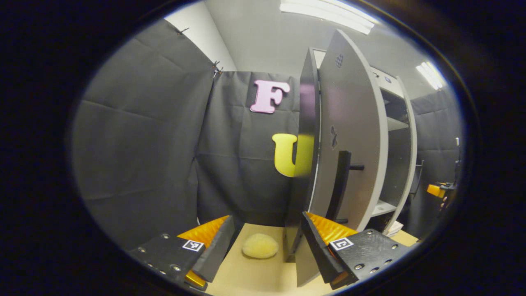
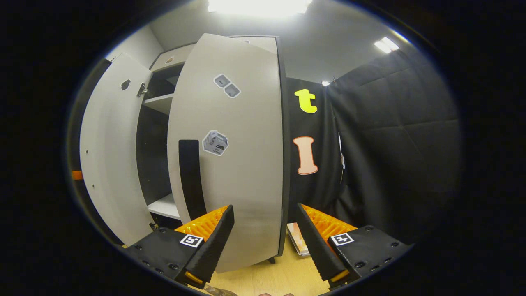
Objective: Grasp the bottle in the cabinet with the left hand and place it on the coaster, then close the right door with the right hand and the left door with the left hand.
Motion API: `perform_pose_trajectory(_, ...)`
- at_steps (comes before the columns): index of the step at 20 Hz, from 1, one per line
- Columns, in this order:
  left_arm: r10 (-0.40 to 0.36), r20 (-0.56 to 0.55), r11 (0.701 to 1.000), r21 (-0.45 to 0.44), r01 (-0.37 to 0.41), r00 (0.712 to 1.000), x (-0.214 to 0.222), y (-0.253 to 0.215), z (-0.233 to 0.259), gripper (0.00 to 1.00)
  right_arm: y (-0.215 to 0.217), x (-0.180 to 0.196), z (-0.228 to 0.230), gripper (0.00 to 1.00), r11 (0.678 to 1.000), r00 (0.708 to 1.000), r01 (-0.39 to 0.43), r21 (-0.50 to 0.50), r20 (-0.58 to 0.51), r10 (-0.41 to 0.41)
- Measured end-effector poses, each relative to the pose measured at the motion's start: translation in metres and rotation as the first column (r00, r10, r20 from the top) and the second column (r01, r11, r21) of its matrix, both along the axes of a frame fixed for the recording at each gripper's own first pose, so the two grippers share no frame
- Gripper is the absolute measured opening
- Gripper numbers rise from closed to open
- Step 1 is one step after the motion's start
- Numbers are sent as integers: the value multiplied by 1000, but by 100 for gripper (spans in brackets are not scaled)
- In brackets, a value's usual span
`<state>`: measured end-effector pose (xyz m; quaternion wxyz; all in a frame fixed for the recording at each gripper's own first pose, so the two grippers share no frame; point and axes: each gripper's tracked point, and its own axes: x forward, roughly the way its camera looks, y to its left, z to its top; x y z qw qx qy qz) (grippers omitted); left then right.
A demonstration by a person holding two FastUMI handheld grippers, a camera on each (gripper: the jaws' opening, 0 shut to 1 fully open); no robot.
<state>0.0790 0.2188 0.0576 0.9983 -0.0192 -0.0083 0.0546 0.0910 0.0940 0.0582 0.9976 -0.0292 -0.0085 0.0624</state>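
Pale tabletop [image 1: 263, 275] carries the coaster [image 1: 260, 246] at lower centre, between the wide-open, empty fingers of the left gripper [image 1: 267, 246]; the right gripper [image 2: 263, 242], open and empty too, faces the right door [image 2: 230, 164].

We read this as a staged recording booth, not a real home. Black cloth wall [image 1: 144, 144] hangs on every side: it covers the left half of the left gripper view and the right half of the right gripper view, creased and pinned at the upper seams. Above it we see plain white ceiling with strip lights [image 1: 328, 18] at top centre. A grey cabinet [image 2: 230, 144] stands on a light wood worktop [image 1: 263, 271] at bottom centre, doors ajar, with small marker stickers [image 2: 227, 86] on the door face. A set-piece rig, lab-style.
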Motion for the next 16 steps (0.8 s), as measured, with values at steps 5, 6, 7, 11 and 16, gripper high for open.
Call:
perform_pose_trajectory(5, -96, 28, 995, -2, 96, 995, 42, -6, 15, 100, -13, -10, -27, 96, 999, 997, 42, -1, -66, -42)
perform_pose_trajectory(6, -109, 38, 994, -13, 109, 993, 47, -7, 19, 100, -16, -12, -30, 96, 999, 996, 54, 3, -71, -53)
perform_pose_trajectory(7, -129, 39, 991, -20, 129, 991, 53, -11, 21, 97, -19, -14, -34, 96, 998, 995, 64, 8, -79, -63)
perform_pose_trajectory(11, -155, 32, 988, 24, 155, 987, 70, -24, 27, 95, -25, -20, -49, 96, 996, 990, 88, 26, -116, -84)
perform_pose_trajectory(16, -141, 10, 987, 79, 139, 990, 69, -33, 33, 94, -40, -25, -50, 96, 993, 986, 112, 46, -127, -106)
